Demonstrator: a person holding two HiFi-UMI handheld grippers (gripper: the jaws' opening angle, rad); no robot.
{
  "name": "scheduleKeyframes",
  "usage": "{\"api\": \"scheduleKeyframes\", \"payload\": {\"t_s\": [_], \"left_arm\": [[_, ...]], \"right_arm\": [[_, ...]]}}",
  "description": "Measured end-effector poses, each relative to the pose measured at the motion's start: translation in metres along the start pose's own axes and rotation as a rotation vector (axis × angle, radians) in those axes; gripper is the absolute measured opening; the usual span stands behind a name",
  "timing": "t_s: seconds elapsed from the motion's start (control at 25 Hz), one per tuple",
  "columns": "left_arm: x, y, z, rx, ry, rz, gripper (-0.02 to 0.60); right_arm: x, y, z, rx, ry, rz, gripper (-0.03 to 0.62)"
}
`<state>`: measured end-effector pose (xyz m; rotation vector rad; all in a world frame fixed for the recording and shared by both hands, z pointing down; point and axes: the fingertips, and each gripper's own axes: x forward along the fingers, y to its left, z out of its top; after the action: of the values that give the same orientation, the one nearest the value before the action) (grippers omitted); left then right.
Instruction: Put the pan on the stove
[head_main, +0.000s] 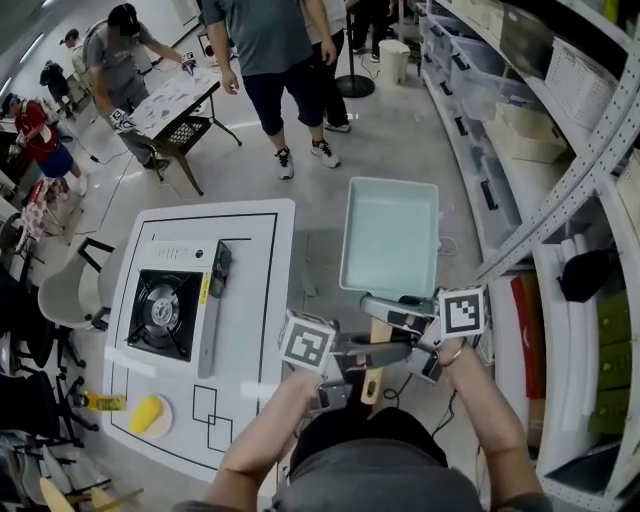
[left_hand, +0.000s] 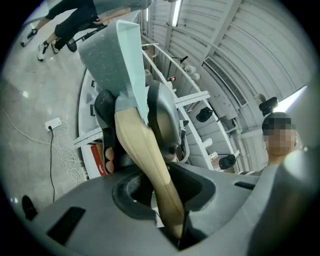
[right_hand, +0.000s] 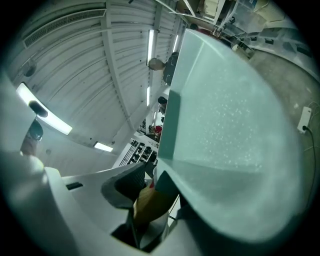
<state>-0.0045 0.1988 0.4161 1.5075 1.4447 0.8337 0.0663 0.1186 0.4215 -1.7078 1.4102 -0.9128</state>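
Closest to the camera, the person's forearms (head_main: 262, 440) are reaching forward, each hand working a tool. The left tool (head_main: 380, 352) is clamping the pan's wooden handle (head_main: 371, 385) partway along its length, and the right tool (head_main: 385, 310) is gripping the same handle higher up, just beside the pan's wall, with its jaws standing wider. The pale teal rectangular pan (head_main: 390, 235) is hanging in the air over the floor (head_main: 320, 230), its open side facing up, to the right of the white counter (head_main: 255, 300) and apart from it. The stove (head_main: 160, 312) is sitting on that counter, well apart from the pan, its burner bare.
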Motion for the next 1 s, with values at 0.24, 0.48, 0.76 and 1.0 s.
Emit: {"api": "scheduleKeyframes", "payload": {"t_s": [0.24,0.48,0.76,1.0], "left_arm": [[-0.004,0.015,0.041,0.012,-0.018,-0.009,0.086],[-0.007,0.032,0.077,0.014,-0.066,0.018,0.086],[-0.014,0.052,0.137,0.039,-0.195,0.078,0.086],[-0.039,0.062,0.178,0.043,-0.377,0.145,0.086]], "right_arm": [[0.018,-0.016,0.034,0.007,0.027,0.008,0.196],[0.034,-0.029,0.065,-0.007,0.075,0.051,0.196],[0.064,-0.046,0.106,0.002,0.191,0.126,0.193],[0.101,-0.052,0.121,-0.014,0.359,0.186,0.192]]}}
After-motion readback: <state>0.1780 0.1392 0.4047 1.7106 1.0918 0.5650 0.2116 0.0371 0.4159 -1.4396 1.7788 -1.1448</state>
